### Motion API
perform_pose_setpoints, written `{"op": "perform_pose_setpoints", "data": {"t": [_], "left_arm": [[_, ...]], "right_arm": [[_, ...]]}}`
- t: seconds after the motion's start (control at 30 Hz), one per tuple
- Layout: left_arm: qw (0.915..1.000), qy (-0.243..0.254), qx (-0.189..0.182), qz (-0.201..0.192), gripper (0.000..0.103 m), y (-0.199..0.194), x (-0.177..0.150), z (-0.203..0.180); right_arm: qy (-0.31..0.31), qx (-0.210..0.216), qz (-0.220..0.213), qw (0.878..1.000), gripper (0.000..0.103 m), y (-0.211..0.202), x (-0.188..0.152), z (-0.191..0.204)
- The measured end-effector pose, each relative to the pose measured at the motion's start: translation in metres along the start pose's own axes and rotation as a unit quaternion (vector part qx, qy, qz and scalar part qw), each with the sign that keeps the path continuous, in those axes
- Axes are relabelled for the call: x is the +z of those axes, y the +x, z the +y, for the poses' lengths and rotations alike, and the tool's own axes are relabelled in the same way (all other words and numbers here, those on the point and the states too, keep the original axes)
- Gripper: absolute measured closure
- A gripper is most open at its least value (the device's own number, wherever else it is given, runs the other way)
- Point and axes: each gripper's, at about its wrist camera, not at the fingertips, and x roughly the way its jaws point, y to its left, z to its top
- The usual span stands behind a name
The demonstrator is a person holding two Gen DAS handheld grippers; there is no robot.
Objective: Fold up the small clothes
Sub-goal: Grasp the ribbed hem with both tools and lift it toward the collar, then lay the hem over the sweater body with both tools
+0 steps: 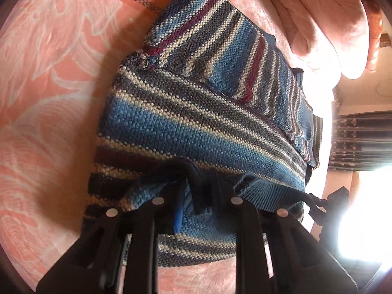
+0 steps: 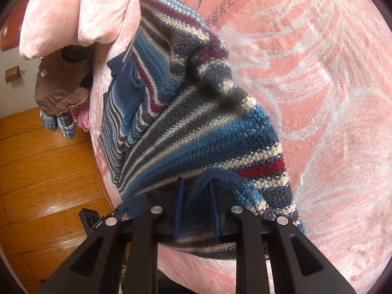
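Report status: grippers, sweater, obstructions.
Left gripper shut on striped sweater hem. Right gripper shut on hem too. Sweater partly lifted off pink blanket. Nothing in the way.

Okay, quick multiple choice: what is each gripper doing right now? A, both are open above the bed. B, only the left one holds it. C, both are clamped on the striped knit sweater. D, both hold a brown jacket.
C: the left gripper and the right gripper each have the blue, white and maroon striped knit sweater bunched between their fingers, above the pink patterned blanket.
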Motion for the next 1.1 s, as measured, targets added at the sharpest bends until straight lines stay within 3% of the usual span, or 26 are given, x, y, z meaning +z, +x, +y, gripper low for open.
{"op": "perform_pose_setpoints", "data": {"t": [0.07,0.13,0.23,0.4,0.6,0.7,0.87,0.93,1.0,1.1], "left_arm": [[0.9995,-0.021,-0.022,-0.002,0.080,-0.009,0.002,0.007],[0.9991,-0.025,-0.012,-0.032,0.060,-0.022,0.003,0.010],[0.9983,-0.006,0.006,-0.057,0.057,-0.037,0.005,0.008],[0.9894,0.106,0.070,-0.070,0.052,-0.037,0.004,-0.022],[0.9600,0.231,0.152,-0.040,0.047,-0.002,-0.007,-0.045],[0.9362,0.292,0.191,-0.042,0.047,0.013,-0.011,-0.051],[0.9091,0.355,0.217,-0.016,0.047,0.037,-0.011,-0.054],[0.9085,0.361,0.210,-0.016,0.046,0.039,-0.007,-0.053],[0.9148,0.355,0.191,-0.018,0.049,0.038,-0.001,-0.051],[0.9249,0.347,0.154,-0.002,0.068,0.037,0.002,-0.051]], "right_arm": [[-0.005,-0.003,-0.023,1.000,0.067,-0.013,0.003,0.004],[-0.024,-0.010,-0.046,0.999,0.067,-0.026,0.003,0.012],[-0.054,-0.021,-0.059,0.997,0.067,-0.034,-0.003,0.024],[-0.109,-0.038,-0.056,0.992,0.065,-0.032,-0.014,0.045],[-0.198,-0.090,-0.060,0.974,0.059,-0.026,-0.024,0.072],[-0.232,-0.102,-0.058,0.966,0.057,-0.021,-0.028,0.081],[-0.278,-0.117,-0.049,0.952,0.053,-0.012,-0.034,0.087],[-0.298,-0.130,-0.044,0.945,0.052,-0.007,-0.037,0.088],[-0.311,-0.136,-0.034,0.940,0.049,-0.002,-0.039,0.086],[-0.325,-0.148,-0.022,0.934,0.047,0.006,-0.037,0.080]]}}
